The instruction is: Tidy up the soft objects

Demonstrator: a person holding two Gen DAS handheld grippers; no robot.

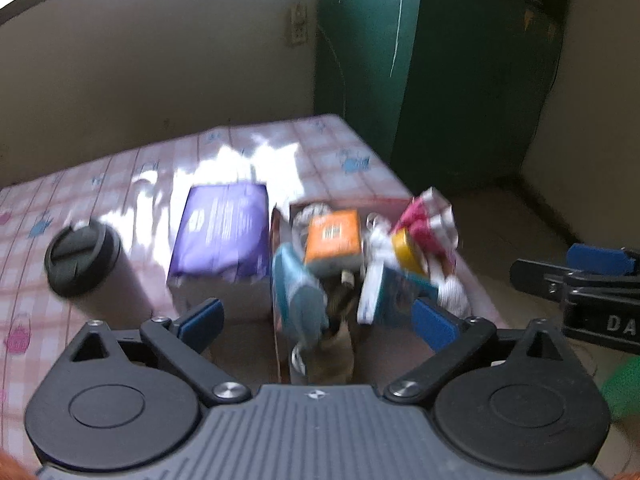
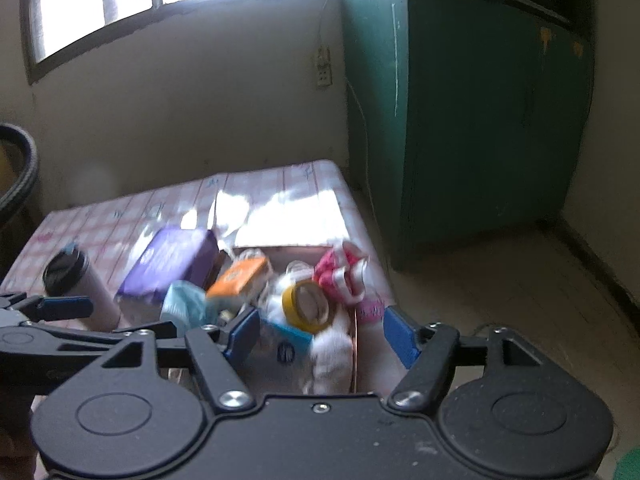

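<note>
Soft objects [image 1: 424, 224] lie heaped with small packets in an open box [image 1: 280, 320] on the mattress [image 1: 120, 184], gathered for sorting, while left gripper [image 1: 318, 316] and right gripper [image 2: 320, 336] fingers spread wide, empty.

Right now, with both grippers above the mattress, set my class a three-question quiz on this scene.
1. True or false: the left gripper grips the purple pack.
2. Which stands left of the purple pack: A) black-lidded cup, B) yellow tape roll, C) orange box?
3. Fill in: the orange box lies in the cluttered ____.

Key: 1 false, both the left gripper and right gripper are open and empty; 2 A; 3 box.
</note>
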